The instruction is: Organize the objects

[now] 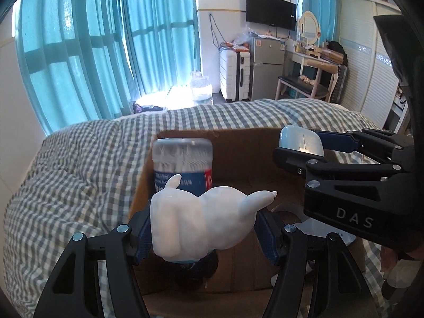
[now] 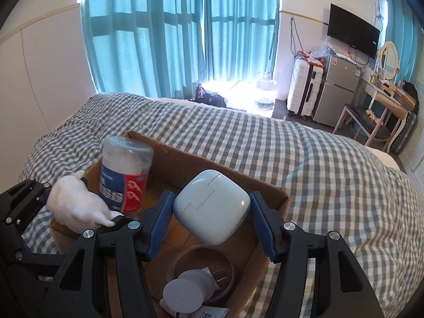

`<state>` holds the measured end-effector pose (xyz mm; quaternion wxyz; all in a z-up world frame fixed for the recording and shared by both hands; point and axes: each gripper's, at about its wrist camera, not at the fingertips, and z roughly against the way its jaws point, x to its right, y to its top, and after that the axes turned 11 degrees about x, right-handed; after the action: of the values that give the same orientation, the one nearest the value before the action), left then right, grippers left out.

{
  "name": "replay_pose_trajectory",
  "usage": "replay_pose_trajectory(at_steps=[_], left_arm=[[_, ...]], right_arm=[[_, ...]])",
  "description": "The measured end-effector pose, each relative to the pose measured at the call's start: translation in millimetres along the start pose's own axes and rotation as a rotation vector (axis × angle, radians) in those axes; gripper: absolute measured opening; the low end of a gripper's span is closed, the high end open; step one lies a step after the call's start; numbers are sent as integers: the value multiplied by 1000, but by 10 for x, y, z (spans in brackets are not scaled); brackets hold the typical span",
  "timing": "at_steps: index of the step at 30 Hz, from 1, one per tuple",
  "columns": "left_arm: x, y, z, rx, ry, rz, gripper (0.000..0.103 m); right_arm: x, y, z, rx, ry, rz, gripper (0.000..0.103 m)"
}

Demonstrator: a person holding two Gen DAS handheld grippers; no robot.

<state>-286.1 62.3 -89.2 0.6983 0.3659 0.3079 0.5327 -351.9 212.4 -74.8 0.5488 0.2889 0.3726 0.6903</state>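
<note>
A brown cardboard box (image 1: 238,156) (image 2: 190,159) sits on the checked bed. My left gripper (image 1: 202,233) is shut on a white bunny figurine (image 1: 198,220) (image 2: 76,206) over the box's left side. A clear jar with a blue and red label (image 1: 182,167) (image 2: 124,175) stands tilted in the box just beyond the figurine. My right gripper (image 2: 212,209) (image 1: 302,145) is shut on a pale blue earbud case (image 2: 212,206) (image 1: 300,139) above the box. Inside the box lie a tape roll (image 2: 230,262), a white plug (image 2: 201,281) and a white tube (image 2: 182,296).
The grey-and-white checked quilt (image 2: 304,175) (image 1: 79,180) covers the bed all around the box. Beyond the bed are teal curtains (image 2: 172,31), a water jug (image 2: 265,92), a white suitcase (image 2: 304,87), a small fridge (image 2: 336,90) and a dressing table (image 2: 384,100).
</note>
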Motion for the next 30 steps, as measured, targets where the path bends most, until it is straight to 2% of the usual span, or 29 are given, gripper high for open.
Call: replay_pose_trajectory(at_steps=[3,5,6,7,11,13,18,25,30], left_arm=[[20,-45,-34,-8,-16,-3,69],[31,-66,-16,-11,-7,-15,77],[40,-65,10,-6,-1,-19,85],[39,-58,56,6,5,-22,90],[25,14,214,23,16,-16,92],[7,85,317,34,38,-15,99],[-10,281,719,89,62,3,101],[-97,607,1516,199,73,58,103],[-133,770,2067,284,102,49,103]], right_arm=[[12,-16,9,4,13,-15,59],[12,-1,74,26,19,-25,71],[13,21,120,39,23,-29,76],[10,40,170,49,25,-32,76],[-49,179,410,81,14,-33,77],[-67,222,546,91,4,-27,77],[-123,377,1116,150,-19,-10,77],[-238,622,2062,266,-66,0,87],[-362,710,2700,344,-95,7,92]])
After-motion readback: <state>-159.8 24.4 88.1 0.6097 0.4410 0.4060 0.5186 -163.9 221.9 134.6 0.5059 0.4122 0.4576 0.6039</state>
